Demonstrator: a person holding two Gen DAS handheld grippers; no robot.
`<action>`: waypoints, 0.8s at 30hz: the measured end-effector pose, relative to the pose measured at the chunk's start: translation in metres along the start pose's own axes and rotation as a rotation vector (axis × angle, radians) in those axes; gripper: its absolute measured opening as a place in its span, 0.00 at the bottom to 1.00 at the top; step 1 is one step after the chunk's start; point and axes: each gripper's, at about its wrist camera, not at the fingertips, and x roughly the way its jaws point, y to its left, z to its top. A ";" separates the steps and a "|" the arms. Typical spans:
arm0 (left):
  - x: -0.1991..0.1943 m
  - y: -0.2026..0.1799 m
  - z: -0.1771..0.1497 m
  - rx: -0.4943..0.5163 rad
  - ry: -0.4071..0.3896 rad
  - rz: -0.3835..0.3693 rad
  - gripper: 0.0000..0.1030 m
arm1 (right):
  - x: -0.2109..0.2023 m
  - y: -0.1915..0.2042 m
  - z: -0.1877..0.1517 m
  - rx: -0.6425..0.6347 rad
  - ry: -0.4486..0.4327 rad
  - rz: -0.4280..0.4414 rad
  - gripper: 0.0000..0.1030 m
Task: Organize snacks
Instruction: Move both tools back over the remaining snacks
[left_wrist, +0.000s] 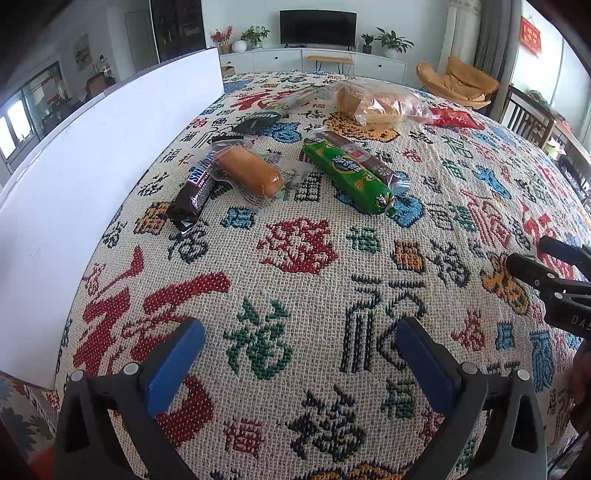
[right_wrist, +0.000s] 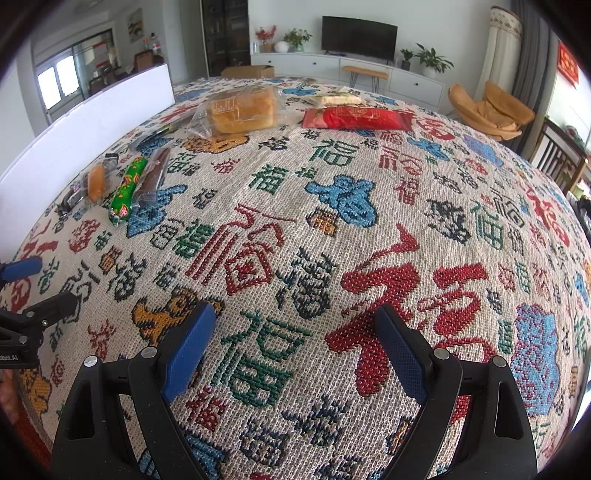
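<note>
Left wrist view opens on a desk (left_wrist: 295, 258) draped in a patterned cloth, and the left claw (left_wrist: 299, 354) hangs with its blue pads spread wide, nothing between them. Ahead of it, well apart, sits a loose row: a chocolate bar (left_wrist: 194, 192) on the left, touching a wrapped bun (left_wrist: 249, 173), then a green sausage (left_wrist: 347, 177) lying against a brown sausage (left_wrist: 365, 158). Farther back there's a bag of bread (left_wrist: 380, 103), a red packet (left_wrist: 456, 118) to its right and a dark packet (left_wrist: 256, 122) to its left. A white board (left_wrist: 92, 166) runs along the left edge.

Over on the right wrist view, the right claw (right_wrist: 295, 350) is just as wide and just as empty, low over bare cloth. The bread sits far ahead, the red packet beside it, and a pale packet (right_wrist: 336, 99) lies just behind.

My read: sorting looks barely begun. The near row may be a first grouping, but the far snacks lie scattered, and neither claw is near any of them.
</note>
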 end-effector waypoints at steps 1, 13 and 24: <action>-0.001 0.003 0.000 -0.013 0.000 0.010 1.00 | 0.000 0.000 0.000 0.000 0.000 0.000 0.88; 0.001 0.024 0.000 -0.114 0.004 0.070 1.00 | 0.000 -0.001 0.000 0.001 0.000 0.001 0.88; 0.001 0.025 -0.001 -0.112 0.003 0.070 1.00 | 0.001 0.000 0.000 0.007 0.004 0.012 0.90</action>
